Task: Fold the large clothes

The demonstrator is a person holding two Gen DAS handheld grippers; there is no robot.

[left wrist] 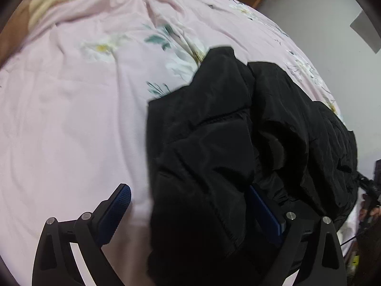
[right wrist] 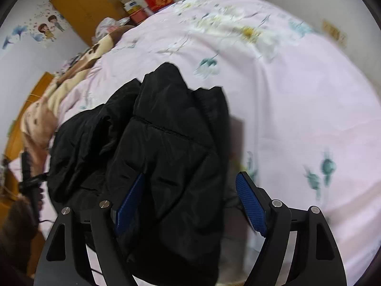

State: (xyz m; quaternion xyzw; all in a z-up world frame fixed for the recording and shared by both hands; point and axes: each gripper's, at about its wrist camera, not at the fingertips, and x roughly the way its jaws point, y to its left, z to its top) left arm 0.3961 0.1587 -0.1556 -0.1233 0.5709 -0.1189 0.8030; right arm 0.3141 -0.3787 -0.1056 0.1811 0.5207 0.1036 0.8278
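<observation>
- While both pairs of tongs pointed steeply down over a bed [left wrist: 59, 119], a black padded jacket [left wrist: 238, 143] lay in a puffy, partly doubled heap on the pink floral bedsheet [right wrist: 297, 119], near one edge of the bed.
- Left tongs [left wrist: 190, 207] stood spread wide. One blue pad [left wrist: 114, 212] was clear over bare sheet; the other was half hidden behind a fold of jacket. Fabric sat between the pads, but nothing looked pinched.
- Right tongs [right wrist: 190, 205] were also spread. A thick fold of jacket filled most of the gap, one pad lay against or under the cloth, and the other pad [right wrist: 252, 205] stood apart from it.
- A tan and brown blanket [right wrist: 47, 109] lay bunched at the far end of the bed.
- Likely risk: the filling is springy and the shell looks slick, so a released fold could puff up and fall open.
- Another risk: a pad buried in the folds could snag the cloth and drag the heap towards the bed edge when it lifts away.
- Motion blur made finer contact hard to judge.
</observation>
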